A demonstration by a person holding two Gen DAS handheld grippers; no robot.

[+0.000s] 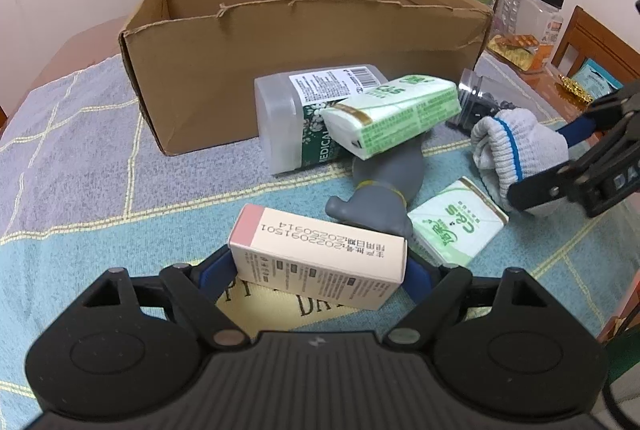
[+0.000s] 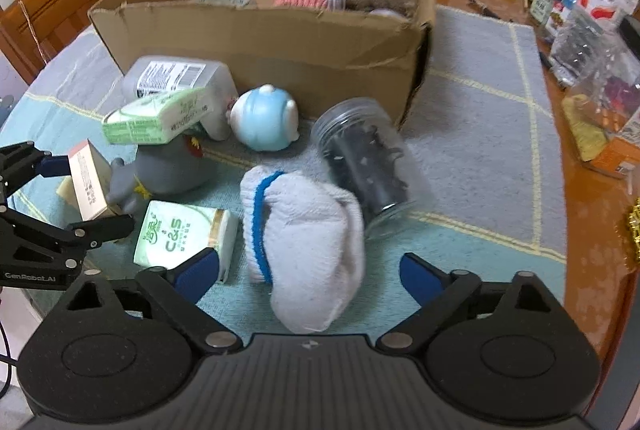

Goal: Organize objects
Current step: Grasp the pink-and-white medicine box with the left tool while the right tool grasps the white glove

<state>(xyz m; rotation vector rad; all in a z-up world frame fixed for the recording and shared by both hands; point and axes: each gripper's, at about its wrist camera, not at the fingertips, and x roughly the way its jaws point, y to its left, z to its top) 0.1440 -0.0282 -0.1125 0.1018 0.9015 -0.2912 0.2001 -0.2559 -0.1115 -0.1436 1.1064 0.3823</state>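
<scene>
Matt cardboard box [image 2: 280, 42], knitted cloth glove [image 2: 304, 242], seemingly plastic jar [image 2: 368, 158].

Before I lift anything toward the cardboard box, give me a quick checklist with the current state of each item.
1. Left gripper around the pink-ended carton: ok, the carton sits between the blue pads, which look pressed on its sides.
2. Right gripper on the rolled glove: not ok, the glove lies between the jaws but the pads stand clear of it.
3. Room in the cardboard box: ok, there are items inside but bare floor shows.
4. Glove free of the clear jar: cannot tell, they touch or overlap.
5. Green tissue pack clear of the right gripper: not ok, it sits against the left pad.
</scene>
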